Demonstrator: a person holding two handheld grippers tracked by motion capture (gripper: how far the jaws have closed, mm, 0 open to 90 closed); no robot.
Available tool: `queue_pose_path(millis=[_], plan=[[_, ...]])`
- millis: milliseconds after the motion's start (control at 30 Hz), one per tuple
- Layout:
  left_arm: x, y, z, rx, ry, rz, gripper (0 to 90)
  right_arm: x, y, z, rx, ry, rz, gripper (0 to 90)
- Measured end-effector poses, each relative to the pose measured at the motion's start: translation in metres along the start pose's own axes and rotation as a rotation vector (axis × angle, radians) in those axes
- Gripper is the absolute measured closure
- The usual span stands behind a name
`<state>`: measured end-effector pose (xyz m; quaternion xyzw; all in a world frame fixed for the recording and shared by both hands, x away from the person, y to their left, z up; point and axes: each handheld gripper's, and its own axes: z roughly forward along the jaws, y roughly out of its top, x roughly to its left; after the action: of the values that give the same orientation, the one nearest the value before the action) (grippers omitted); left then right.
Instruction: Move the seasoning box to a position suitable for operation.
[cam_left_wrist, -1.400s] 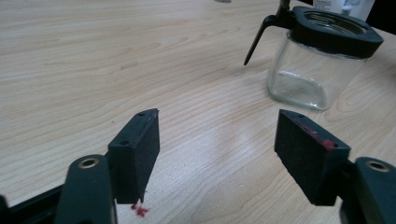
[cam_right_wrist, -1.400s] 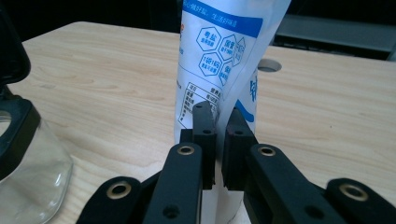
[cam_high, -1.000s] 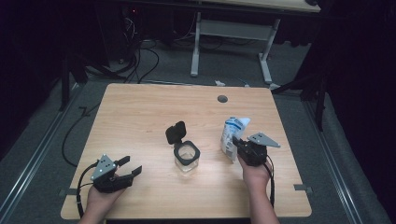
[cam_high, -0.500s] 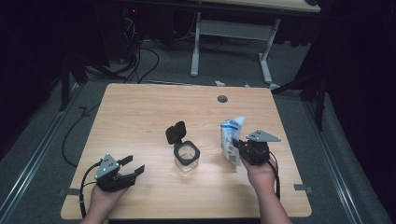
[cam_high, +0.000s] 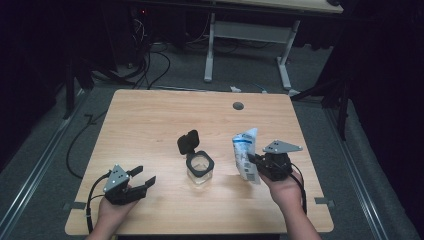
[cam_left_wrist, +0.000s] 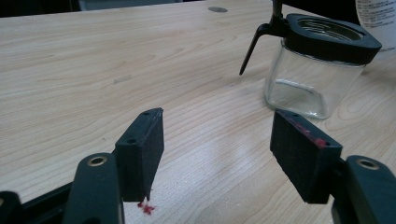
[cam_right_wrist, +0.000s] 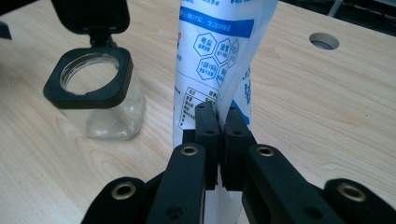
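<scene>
- Light wood table (cam_high: 150, 120) mid-frame, dark room, cables on the grey floor (cam_high: 170, 70) at the top.
- Right gripper (cam_high: 254, 162) pinching the white pouch (cam_high: 245, 150) beside the open glass jar (cam_high: 200, 167).
- Left gripper (cam_high: 142, 177) spread, lower left.

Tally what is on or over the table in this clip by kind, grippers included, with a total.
Glass jars with black flip lid, lid open: 1, the jar
White and blue printed pouches: 1, the pouch, pinched upright
Handheld grippers: 2, left gripper with jaws apart, right gripper closed on the pouch
Total: 4
</scene>
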<state>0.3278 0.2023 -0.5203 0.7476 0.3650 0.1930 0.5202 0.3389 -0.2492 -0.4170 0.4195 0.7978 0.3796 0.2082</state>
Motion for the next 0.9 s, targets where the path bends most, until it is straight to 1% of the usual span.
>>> queue_pose_path(millis=[67,100,167,267,300,467,500,567,667,700,733,800,833,867,900], plan=[[-0.001,0.000,0.001,0.001,-0.001,0.004,35.4,0.003,0.002,-0.001,0.024,0.006,-0.022,88.1],[-0.001,0.000,0.001,0.005,-0.002,0.006,35.4,0.005,0.005,-0.002,0.049,0.017,-0.028,88.1],[-0.002,0.000,0.001,0.006,-0.007,0.011,35.5,0.006,0.006,-0.002,0.059,0.025,-0.028,88.1],[-0.003,0.000,0.003,0.009,-0.013,0.021,35.6,0.010,0.009,-0.003,0.089,0.039,-0.056,88.1],[-0.004,0.000,0.004,0.007,-0.021,0.022,35.7,0.012,0.010,-0.004,0.105,0.046,-0.060,88.1],[-0.007,0.001,0.006,0.013,-0.036,0.034,36.1,0.017,0.012,-0.006,0.130,0.063,-0.057,88.1],[-0.008,0.001,0.006,0.015,-0.037,0.041,36.0,0.019,0.013,-0.007,0.148,0.069,-0.063,88.1],[-0.011,0.001,0.007,0.018,-0.043,0.050,36.0,0.021,0.014,-0.007,0.157,0.072,-0.067,88.1],[-0.013,0.001,0.008,0.020,-0.048,0.057,36.0,0.024,0.017,-0.007,0.195,0.072,-0.085,88.1],[-0.015,0.001,0.009,0.021,-0.051,0.059,36.0,0.025,0.019,-0.007,0.219,0.076,-0.093,88.1],[-0.015,0.001,0.009,0.021,-0.051,0.059,36.0,0.025,0.019,-0.007,0.219,0.076,-0.093,88.1],[-0.015,0.001,0.010,0.022,-0.052,0.062,36.0,0.027,0.020,-0.006,0.247,0.071,-0.099,88.1],[-0.015,0.001,0.010,0.025,-0.053,0.063,36.0,0.027,0.021,-0.005,0.256,0.070,-0.110,88.1],[-0.015,0.001,0.010,0.026,-0.054,0.063,36.0,0.027,0.022,-0.005,0.273,0.067,-0.106,88.1],[-0.016,0.001,0.010,0.026,-0.055,0.063,36.0,0.027,0.023,-0.004,0.285,0.068,-0.117,88.1]])
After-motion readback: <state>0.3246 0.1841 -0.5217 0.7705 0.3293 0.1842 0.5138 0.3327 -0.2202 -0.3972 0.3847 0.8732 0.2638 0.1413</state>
